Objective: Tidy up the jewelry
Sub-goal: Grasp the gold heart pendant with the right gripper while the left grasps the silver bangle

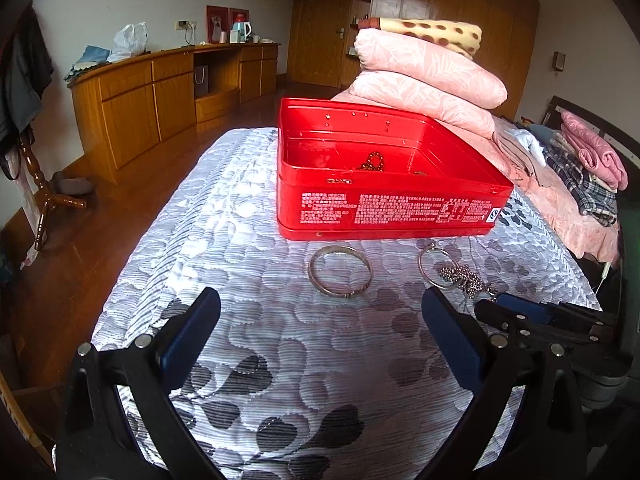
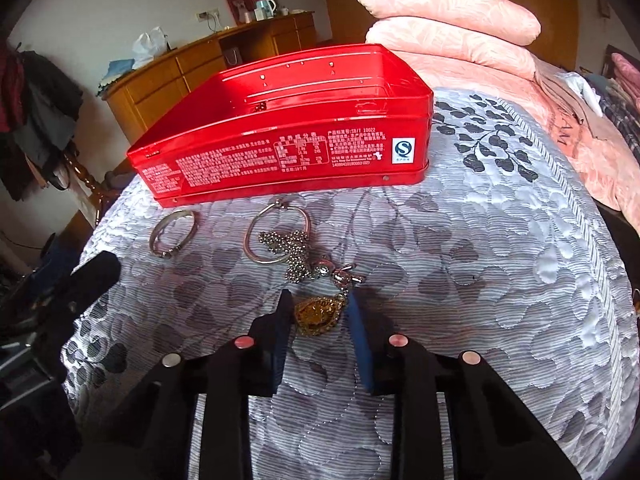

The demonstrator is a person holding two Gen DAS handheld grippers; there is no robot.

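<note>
Bed (image 2: 520,240) with quilted grey cover; red tin (image 2: 288,140), lidless, at twelve o'clock. Below it lie two silver bangles (image 2: 173,234) and a bead chain (image 2: 296,252). Right gripper (image 2: 320,304) brackets a gold pendant (image 2: 318,314), contact unclear. Left gripper (image 1: 320,308) gapes empty.

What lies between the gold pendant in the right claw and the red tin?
In the right wrist view, a silver bead chain draped over a silver bangle lies between the gold pendant and the red tin.
</note>
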